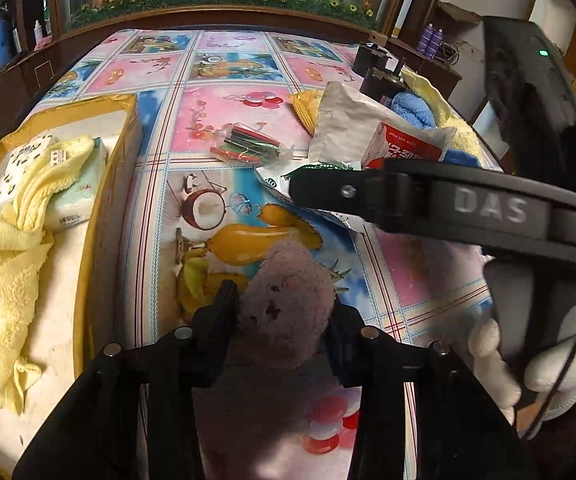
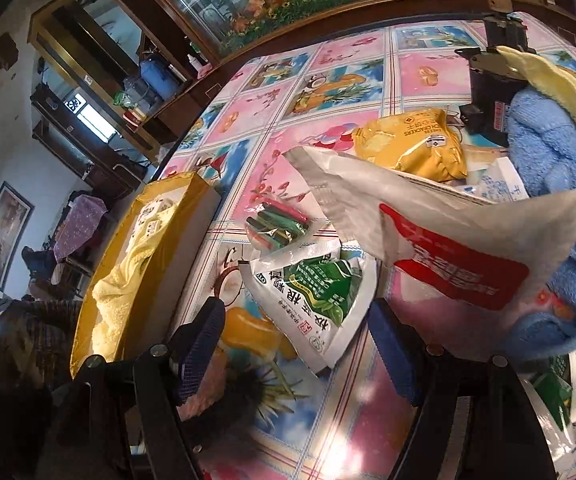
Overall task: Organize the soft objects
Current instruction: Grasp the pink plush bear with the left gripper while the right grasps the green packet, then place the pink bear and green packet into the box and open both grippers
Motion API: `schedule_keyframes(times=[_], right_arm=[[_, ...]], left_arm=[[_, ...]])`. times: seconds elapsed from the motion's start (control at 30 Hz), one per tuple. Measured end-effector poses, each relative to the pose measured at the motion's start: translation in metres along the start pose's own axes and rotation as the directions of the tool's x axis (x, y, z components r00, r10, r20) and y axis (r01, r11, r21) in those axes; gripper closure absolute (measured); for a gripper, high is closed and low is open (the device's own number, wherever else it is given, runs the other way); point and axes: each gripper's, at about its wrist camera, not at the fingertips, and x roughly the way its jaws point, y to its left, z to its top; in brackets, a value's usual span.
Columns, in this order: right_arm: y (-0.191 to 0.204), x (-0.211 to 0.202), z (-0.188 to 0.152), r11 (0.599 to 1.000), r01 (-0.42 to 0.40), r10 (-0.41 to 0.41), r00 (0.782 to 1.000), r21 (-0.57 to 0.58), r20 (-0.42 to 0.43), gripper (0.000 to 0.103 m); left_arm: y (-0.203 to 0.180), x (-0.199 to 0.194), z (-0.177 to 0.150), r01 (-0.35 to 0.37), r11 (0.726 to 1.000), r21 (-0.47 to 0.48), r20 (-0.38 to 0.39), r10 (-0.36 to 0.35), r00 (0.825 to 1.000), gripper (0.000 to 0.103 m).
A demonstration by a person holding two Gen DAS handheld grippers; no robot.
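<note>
A pink plush toy [image 1: 284, 300] sits squeezed between the black fingers of my left gripper [image 1: 284, 320], which is shut on it just above the fruit-print tablecloth [image 1: 232, 68]. My right gripper [image 2: 300, 344] stands open with its blue-padded fingers [image 2: 204, 344] on either side of a green-and-white sachet [image 2: 320, 292] that lies on the table. From the left wrist view, one right gripper finger [image 1: 368, 192] crosses over the pile of packets. A blue towel [image 2: 544, 140] and a yellow cloth [image 2: 560, 88] lie at the far right.
A yellow cardboard box [image 1: 128, 120] at the left holds a yellow towel [image 1: 8, 260] and tissue packs [image 1: 76, 200]. A white-and-red wipes pack [image 2: 448, 240], a yellow cracker pack [image 2: 412, 144], a bag of coloured sticks [image 1: 248, 146] and a black device [image 2: 492, 88] lie on the table.
</note>
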Motion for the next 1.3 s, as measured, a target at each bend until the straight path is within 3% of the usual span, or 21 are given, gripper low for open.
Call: schedule_keyframes(times=[0.17, 0.27, 0.4, 0.7, 1.07, 1.3], right_arm=[[0.013, 0.009, 0.004, 0.997, 0.071, -0.07, 0.997, -0.044, 0.021, 0.029], [0.019, 0.013, 0.003, 0.986, 0.139, -0.137, 0.99, -0.089, 0.029, 0.054], [0.018, 0.006, -0.002, 0.99, 0.117, -0.114, 0.992, -0.079, 0.044, 0.059], [0.023, -0.042, -0.014, 0.996, 0.052, -0.043, 0.992, -0.073, 0.117, 0.06], [0.063, -0.067, -0.023, 0.989, 0.013, 0.007, 0.991, -0.147, 0.134, 0.059], [0.104, -0.051, -0.023, 0.975, -0.012, 0.035, 0.994, -0.222, 0.103, 0.058]], left_arm=[[0.005, -0.015, -0.007, 0.046, 0.998, -0.035, 0.02, -0.045, 0.999, 0.065], [0.005, -0.02, -0.011, 0.075, 0.996, -0.056, 0.026, -0.074, 0.997, 0.065], [0.008, -0.027, -0.017, 0.095, 0.992, -0.082, 0.035, -0.093, 0.995, 0.065], [0.037, -0.072, -0.029, 0.119, 0.982, -0.143, 0.107, -0.105, 0.989, 0.065], [0.129, -0.115, -0.049, -0.037, 0.947, -0.319, 0.169, 0.096, 0.981, 0.065], [0.165, -0.114, -0.045, -0.119, 0.927, -0.355, 0.159, 0.185, 0.97, 0.064]])
